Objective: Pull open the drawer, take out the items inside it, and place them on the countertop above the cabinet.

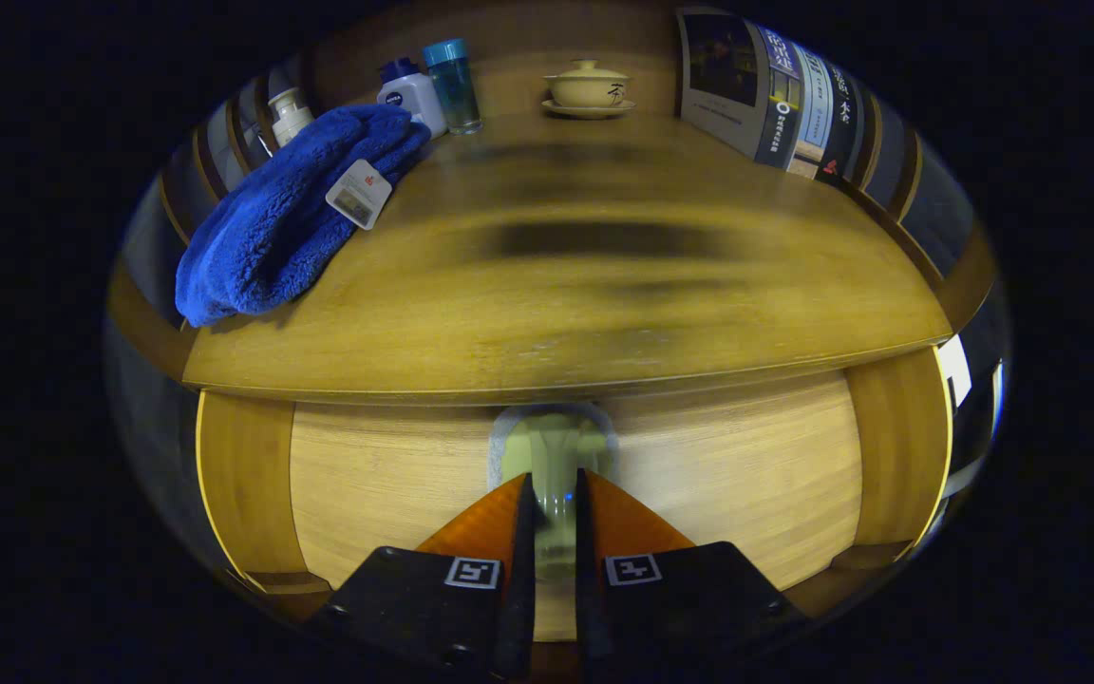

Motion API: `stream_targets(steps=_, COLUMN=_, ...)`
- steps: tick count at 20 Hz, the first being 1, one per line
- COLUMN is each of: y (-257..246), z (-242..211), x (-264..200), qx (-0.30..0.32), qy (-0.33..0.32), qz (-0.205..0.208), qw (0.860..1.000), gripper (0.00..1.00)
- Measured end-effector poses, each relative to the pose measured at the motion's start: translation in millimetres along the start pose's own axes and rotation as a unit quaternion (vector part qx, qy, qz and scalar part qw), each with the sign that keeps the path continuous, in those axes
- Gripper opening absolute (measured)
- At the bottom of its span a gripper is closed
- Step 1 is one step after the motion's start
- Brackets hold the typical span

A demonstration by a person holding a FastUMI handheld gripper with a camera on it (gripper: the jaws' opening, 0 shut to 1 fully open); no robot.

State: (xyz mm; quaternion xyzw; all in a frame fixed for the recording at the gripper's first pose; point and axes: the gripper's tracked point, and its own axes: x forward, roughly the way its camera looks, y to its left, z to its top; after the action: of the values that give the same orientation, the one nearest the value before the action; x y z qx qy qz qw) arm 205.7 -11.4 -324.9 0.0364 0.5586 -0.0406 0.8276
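Looking at home setting, staged in booth. Wooden cabinet (395,475) standing before me, drawer (699,465) front under my claw (555,494), fingers closing narrow around pale handle (555,446). Countertop (604,285) carrying household things: blue towel (272,228) with tag lying at far left, pump bottle (289,114) and white lotion bottle (411,95) standing behind it, blue-capped tumbler (452,85) beside those, lidded tea bowl (590,87) sitting on saucer at back. Printed poster (765,85) leaning at far right.
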Motion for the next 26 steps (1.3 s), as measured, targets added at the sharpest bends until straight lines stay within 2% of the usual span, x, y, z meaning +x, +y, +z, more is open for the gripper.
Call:
stream_targets(steps=3, y=2, z=0, x=-11, qx=0.002, qy=-0.002, qz=0.009, qw=1.0, gripper=0.23)
stream_targets(steps=7, y=17, z=-29, x=-48, qx=-0.01, qy=0.005, qz=0.059, qw=0.998, gripper=0.22)
stream_targets(steps=10, y=20, z=-35, x=-85, qx=-0.02, qy=-0.017, qz=0.081, qw=0.996, gripper=0.22)
stream_targets(steps=13, y=17, z=-7, x=-122, qx=-0.024, qy=-0.063, qz=0.088, qw=0.994, gripper=0.22)
stream_targets(steps=17, y=5, z=69, x=-151, qx=-0.03, qy=-0.139, qz=0.062, qw=0.988, gripper=0.22)
stream_targets(steps=19, y=3, z=107, x=-144, qx=-0.034, qy=-0.158, qz=0.046, qw=0.986, gripper=0.22)
stream_targets(steps=22, y=3, z=146, x=-120, qx=-0.031, qy=-0.154, qz=0.038, qw=0.987, gripper=0.22)
stream_targets(steps=26, y=-1, z=166, x=-82, qx=-0.04, qy=-0.131, qz=0.012, qw=0.991, gripper=0.22)
